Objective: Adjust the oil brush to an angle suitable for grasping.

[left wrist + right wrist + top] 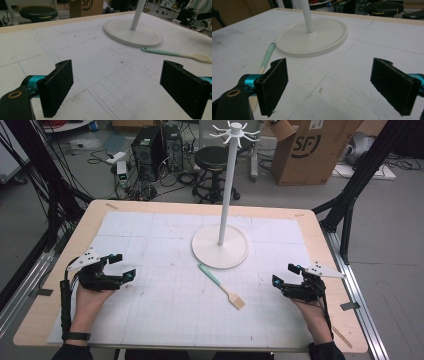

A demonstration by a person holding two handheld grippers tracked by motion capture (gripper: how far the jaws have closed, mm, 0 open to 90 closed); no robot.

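Both claws rest on the worktop (60,320) nearest the person: left claw (122,266) and right claw (285,274) each spread wide, empty, flanking the spatula (220,285). It lies just in front of the stand (220,246), presumably awaiting pickup.

From my seat at the feed, I see a light wooden table (320,240) covered by a white gridded mat (150,235), standing on a grey floor (395,220). Beyond its far edge sits a black round stool (212,157), with two dark computer towers (157,147) to its left amid tangled cables (100,155). A large brown cardboard box (312,150) stands at the far right. Black frame struts (357,185) slant down both sides, and a metal rail (360,305) runs along the table's right edge. Something white lies by the box, perhaps a board; I cannot tell.
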